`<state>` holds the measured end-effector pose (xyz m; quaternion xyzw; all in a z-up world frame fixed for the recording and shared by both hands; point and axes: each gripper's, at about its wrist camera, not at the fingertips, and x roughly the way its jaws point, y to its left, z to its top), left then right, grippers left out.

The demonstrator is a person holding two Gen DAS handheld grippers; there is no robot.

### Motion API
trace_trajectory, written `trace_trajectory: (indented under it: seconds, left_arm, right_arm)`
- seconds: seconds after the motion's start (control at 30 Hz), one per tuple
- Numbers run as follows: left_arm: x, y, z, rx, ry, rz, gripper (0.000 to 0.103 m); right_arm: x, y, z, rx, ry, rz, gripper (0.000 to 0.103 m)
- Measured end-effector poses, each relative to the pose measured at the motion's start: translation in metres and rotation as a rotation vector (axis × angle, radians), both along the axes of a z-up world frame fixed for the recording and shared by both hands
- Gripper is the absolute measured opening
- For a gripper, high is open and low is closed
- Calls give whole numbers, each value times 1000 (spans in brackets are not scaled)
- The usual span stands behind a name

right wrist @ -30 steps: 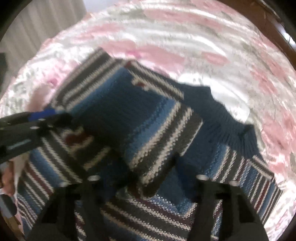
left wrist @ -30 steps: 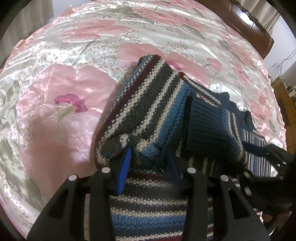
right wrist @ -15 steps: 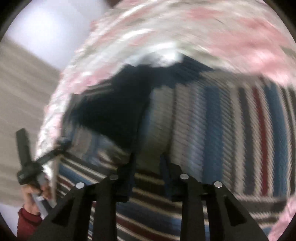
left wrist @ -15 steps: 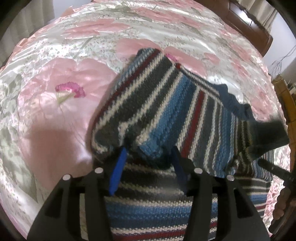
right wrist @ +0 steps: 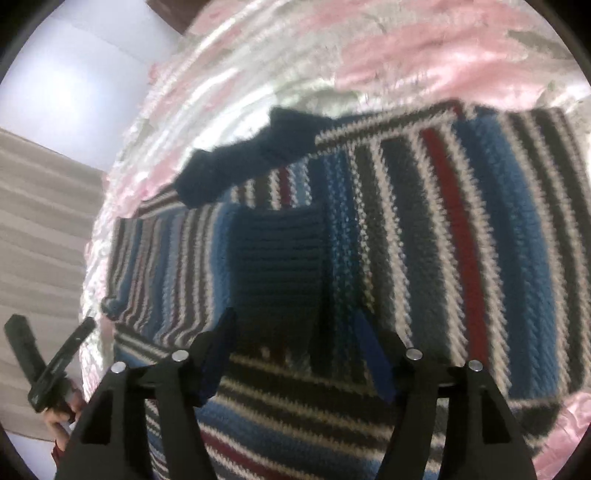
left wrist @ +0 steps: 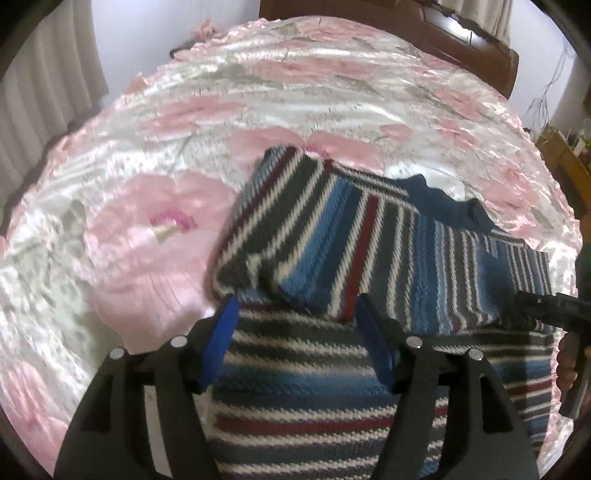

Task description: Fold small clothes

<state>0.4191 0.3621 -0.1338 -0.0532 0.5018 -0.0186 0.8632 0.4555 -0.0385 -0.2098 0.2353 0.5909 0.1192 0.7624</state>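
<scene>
A small knit sweater [left wrist: 369,240] striped in blue, dark grey, white and maroon lies flat on a pink floral bedspread [left wrist: 258,92]. Its sleeves are folded across the body, and its navy collar [left wrist: 443,206] points to the far side. My left gripper [left wrist: 295,328] hovers open over the folded left sleeve with nothing between its blue pads. In the right wrist view the sweater [right wrist: 424,240] fills the frame, and a navy cuff [right wrist: 277,266] lies across the chest below the collar [right wrist: 251,162]. My right gripper [right wrist: 295,350] stands open just above that cuff.
A dark wooden headboard [left wrist: 443,33] runs along the bed's far side. Pale curtains [left wrist: 44,92] hang at the left. The right gripper's body [left wrist: 550,317] and a hand [left wrist: 569,365] show at the sweater's right edge; the left gripper [right wrist: 51,365] shows at its other side.
Both grippers have opened wider and let go of the sleeves, which now lie folded across the sweater. The left gripper has lifted and drawn back; the right has swung round over the chest.
</scene>
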Motion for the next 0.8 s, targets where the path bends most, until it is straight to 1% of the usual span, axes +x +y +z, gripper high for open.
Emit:
trace_trajectory:
  seconds: [0.03,0.1,0.13,0.17,0.2,0.3,0.33,0.4,0.43,0.5,0.53,0.57,0.63,0.7,0.73,0.8]
  left_arm:
    - [2,3,-1,-5,1,13,66]
    - [2,11,-3,-9,-4,37,66]
    - [2,14,-4,-4,-7,49,66]
    - [2,19,-5,2,-11,63,66]
    - [2,25,-6,6,-16,81,68]
    - [3,42,-7,24,-30,135,72]
    - [4,46,-8,27,-29,140,72]
    - [10,50,-12,40,-21,144,72]
    - [12,49,-14,46,-17,141,72]
    - [20,43,-21,61,1,119,72]
    - [24,40,-26,65,16,110,72]
    - [27,36,-31,72,31,104,72]
    - [34,31,-45,103,64,110,72]
    - [38,29,-59,112,99,109,74]
    - [39,28,-62,113,97,111,76]
    - [38,29,-62,110,95,107,77]
  right_arm:
    - [3,2,-2,-11,3,-1,53]
    - [9,8,-1,-15,-6,16,27]
    - [10,8,1,-26,-12,21,23]
    - [11,9,6,-49,-33,28,13]
    - [11,5,10,-50,-47,33,9]
    - [10,-15,31,-16,-108,0,4]
    - [10,-22,35,-26,-125,-18,4]
    - [12,-33,41,-88,-149,-53,4]
    - [14,-36,39,-112,-146,-59,4]
    - [17,-35,29,-101,-114,-43,4]
    - [18,-32,24,-112,-101,-31,4]
    - [18,-28,18,-147,-92,-21,8]
    - [14,-28,6,-194,-74,-17,10]
    - [14,-31,-5,-191,-58,-25,9]
    - [14,-32,-7,-190,-57,-26,9]
    - [16,-33,-7,-189,-52,-17,9]
